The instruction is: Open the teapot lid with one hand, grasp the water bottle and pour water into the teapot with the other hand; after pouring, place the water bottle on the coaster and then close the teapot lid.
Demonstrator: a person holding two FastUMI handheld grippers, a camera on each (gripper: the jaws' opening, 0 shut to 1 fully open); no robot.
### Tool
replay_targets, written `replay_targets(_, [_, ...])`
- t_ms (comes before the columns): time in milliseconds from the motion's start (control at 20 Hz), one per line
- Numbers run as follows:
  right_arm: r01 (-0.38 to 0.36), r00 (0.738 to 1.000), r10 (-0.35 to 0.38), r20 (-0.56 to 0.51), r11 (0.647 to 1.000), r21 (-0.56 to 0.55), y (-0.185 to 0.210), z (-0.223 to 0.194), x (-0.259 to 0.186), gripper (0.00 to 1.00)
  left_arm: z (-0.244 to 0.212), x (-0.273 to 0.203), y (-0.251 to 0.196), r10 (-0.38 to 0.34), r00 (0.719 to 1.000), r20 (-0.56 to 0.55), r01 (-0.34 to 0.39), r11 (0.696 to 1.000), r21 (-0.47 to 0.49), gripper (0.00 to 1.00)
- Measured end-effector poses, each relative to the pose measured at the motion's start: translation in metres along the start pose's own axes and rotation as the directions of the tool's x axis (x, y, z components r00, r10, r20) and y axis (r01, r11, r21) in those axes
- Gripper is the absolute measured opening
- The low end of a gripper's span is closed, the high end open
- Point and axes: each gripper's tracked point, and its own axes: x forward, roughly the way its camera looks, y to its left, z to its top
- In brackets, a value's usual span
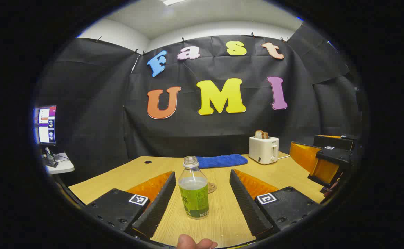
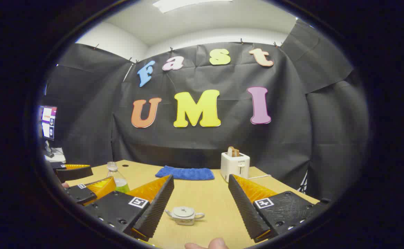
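Both wide open, we line our right gripper (image 2: pixel 199 204) over the teapot (image 2: pixel 184 215) lid, left gripper (image 1: pixel 202 200) squarely straddling the bottle (image 1: pixel 193 193).

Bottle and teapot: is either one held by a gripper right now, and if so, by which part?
Neither. The left gripper has open jaws either side of the bottle, not touching it; the right gripper is open around the teapot.
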Motion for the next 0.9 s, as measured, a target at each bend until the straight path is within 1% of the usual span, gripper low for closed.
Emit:
replay_targets(50, [0.0, 1.0, 0.0, -0.003, 1.0, 0.003, 0.001, -0.002, 0.0, 0.95, 0.0, 0.001, 0.001, 0.001, 1.0, -0.003, -0.001, 1.0, -0.002, 0.98])
replay_targets(200, [-0.001, 1.0, 0.001, -0.002, 1.0, 0.002, 0.002, -0.001, -0.001, 0.95, 0.003, 0.0, 0.003, 0.001, 1.0, -0.003, -0.001, 1.0, -0.007, 0.98])
replay_targets(250, [0.001, 1.0, -0.001, -0.002, 1.0, -0.001, 0.002, -0.002, 0.0, 0.97, 0.003, 0.0, 0.004, 0.003, 1.0, -0.005, -0.003, 1.0, -0.011, 0.98])
replay_targets(300, [0.002, 1.0, -0.002, 0.001, 1.0, -0.003, 0.002, -0.001, 0.0, 0.97, 0.002, 0.0, 0.006, 0.006, 1.0, -0.009, -0.006, 1.0, -0.014, 0.98])
replay_targets(350, [0.001, 1.0, -0.001, 0.002, 1.0, -0.005, 0.003, -0.001, -0.001, 0.95, 0.0, 0.001, 0.008, 0.009, 1.0, -0.013, -0.009, 1.0, -0.018, 0.98])
replay_targets(450, [-0.005, 1.0, 0.005, -0.001, 1.0, -0.008, 0.006, -0.002, -0.002, 0.95, -0.002, 0.0, 0.01, 0.015, 1.0, -0.019, -0.016, 1.0, -0.025, 0.98])
replay_targets(500, [-0.005, 1.0, 0.005, -0.002, 1.0, -0.01, 0.006, -0.003, -0.002, 0.97, -0.001, 0.0, 0.011, 0.018, 1.0, -0.02, -0.018, 1.0, -0.024, 0.98])
replay_targets(550, [-0.005, 1.0, 0.005, -0.004, 1.0, -0.011, 0.006, -0.003, -0.002, 0.95, 0.0, 0.0, 0.011, 0.02, 1.0, -0.02, -0.02, 1.0, -0.02, 0.98])
replay_targets(900, [-0.005, 1.0, 0.004, -0.009, 1.0, -0.006, 0.007, -0.005, -0.003, 0.95, -0.002, 0.001, 0.013, 0.023, 1.0, -0.022, -0.023, 1.0, -0.007, 0.97])
